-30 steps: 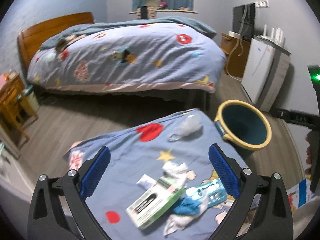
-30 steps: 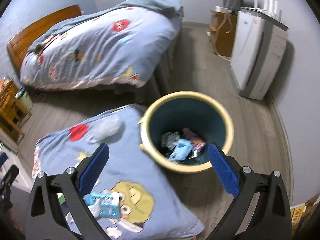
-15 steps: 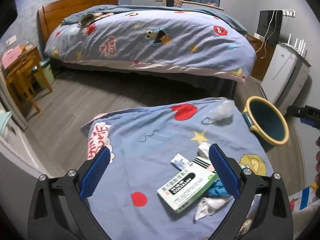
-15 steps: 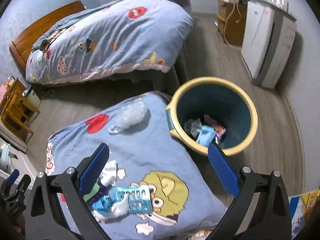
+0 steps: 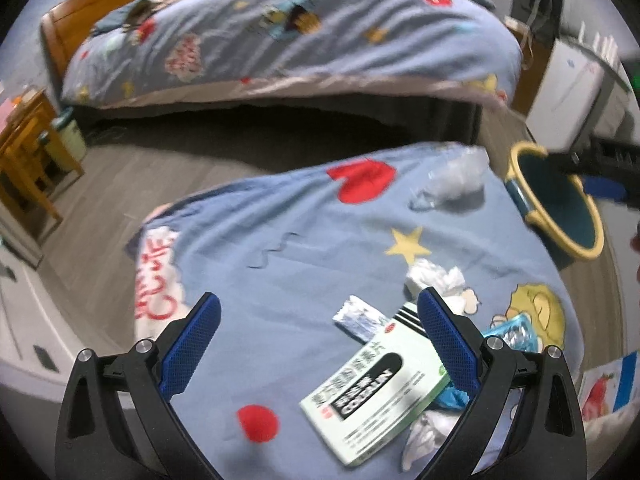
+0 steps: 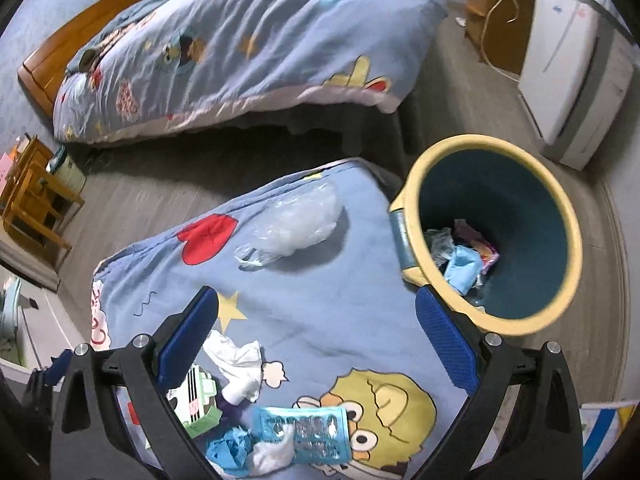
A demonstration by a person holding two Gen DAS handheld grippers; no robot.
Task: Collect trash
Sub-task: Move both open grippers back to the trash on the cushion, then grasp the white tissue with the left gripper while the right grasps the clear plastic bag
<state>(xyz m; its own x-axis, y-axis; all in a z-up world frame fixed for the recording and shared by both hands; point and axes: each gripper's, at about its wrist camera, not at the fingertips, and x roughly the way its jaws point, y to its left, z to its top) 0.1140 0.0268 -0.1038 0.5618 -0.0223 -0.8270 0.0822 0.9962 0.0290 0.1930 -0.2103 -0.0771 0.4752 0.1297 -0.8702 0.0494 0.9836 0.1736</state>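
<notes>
Trash lies on a blue cartoon-print cloth over a low surface. Near its front edge are a green-and-white medicine box, a small foil packet, crumpled white tissue and a blue blister pack. A clear plastic bag lies at the far side. A yellow-rimmed teal bin beside the cloth holds several wrappers. My left gripper hovers open above the box. My right gripper is open and empty above the cloth, next to the bin.
A bed with a matching blue duvet fills the background. A white appliance and a wooden cabinet stand at the right. Wooden furniture is at the left. Grey wood floor runs between bed and cloth.
Both views have shifted: the left gripper has moved closer over the medicine box, and the right gripper has swung left from the bin over the cloth. Both stay open.
</notes>
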